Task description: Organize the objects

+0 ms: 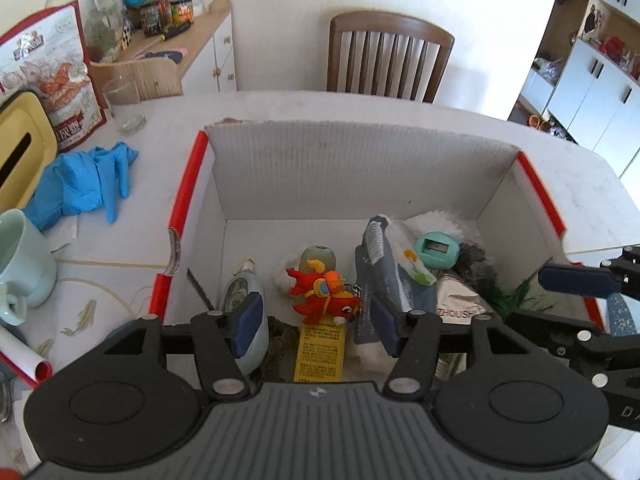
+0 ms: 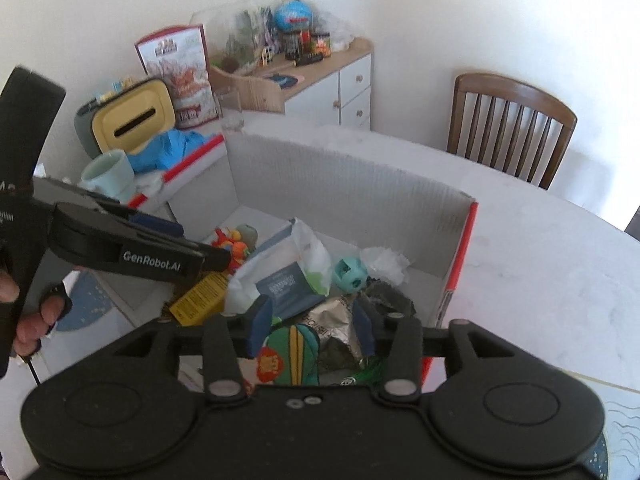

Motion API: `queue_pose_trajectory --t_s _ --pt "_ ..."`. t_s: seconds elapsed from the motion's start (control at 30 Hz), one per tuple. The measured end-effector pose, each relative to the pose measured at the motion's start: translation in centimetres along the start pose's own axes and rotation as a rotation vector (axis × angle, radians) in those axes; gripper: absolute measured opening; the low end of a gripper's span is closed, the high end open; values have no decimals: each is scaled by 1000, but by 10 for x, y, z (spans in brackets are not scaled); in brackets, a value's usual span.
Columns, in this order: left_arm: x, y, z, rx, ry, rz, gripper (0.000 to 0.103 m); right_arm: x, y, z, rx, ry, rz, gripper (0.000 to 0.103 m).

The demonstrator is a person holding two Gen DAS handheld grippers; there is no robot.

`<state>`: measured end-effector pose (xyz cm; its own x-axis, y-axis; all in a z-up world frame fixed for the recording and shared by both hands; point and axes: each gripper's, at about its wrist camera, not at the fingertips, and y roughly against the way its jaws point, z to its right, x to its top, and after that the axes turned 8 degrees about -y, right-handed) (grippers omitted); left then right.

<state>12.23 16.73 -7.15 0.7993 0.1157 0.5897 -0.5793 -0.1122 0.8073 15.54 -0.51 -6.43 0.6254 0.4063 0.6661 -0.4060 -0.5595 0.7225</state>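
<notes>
The left tool (image 1: 316, 320) hangs with its blue pads spread wide over an open cardboard box (image 1: 360, 168), gripping nothing. Directly beneath sit a red-orange toy (image 1: 324, 292) and a yellow printed card (image 1: 320, 354), flanked by a grey-blue pouch (image 1: 380, 276) and a round teal sharpener (image 1: 436, 250). The right tool (image 2: 312, 326), likewise parted and empty, hovers above a crinkled foil packet (image 2: 334, 320) and a striped green item (image 2: 294, 354) at the box's near end. Outside the box, on the white table (image 1: 400, 108), lie blue gloves (image 1: 84, 188), a pale mug (image 1: 22, 260) and a clear glass (image 1: 124, 104).
</notes>
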Motion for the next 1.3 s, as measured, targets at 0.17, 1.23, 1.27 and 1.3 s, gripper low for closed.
queue_pose_trajectory --t_s 0.17,1.23,1.27,1.3 --pt "-5 27 4 -6 -18 58 68 0 23 -2 18 -18 50 55" --pt "-49 124 27 20 -35 231 103 -35 107 -6 89 -100 274 102" --pt "-52 125 29 20 -35 232 103 -37 108 -6 87 -105 276 102" --pt "-53 125 29 23 -35 231 103 -39 108 -6 85 -109 278 102"
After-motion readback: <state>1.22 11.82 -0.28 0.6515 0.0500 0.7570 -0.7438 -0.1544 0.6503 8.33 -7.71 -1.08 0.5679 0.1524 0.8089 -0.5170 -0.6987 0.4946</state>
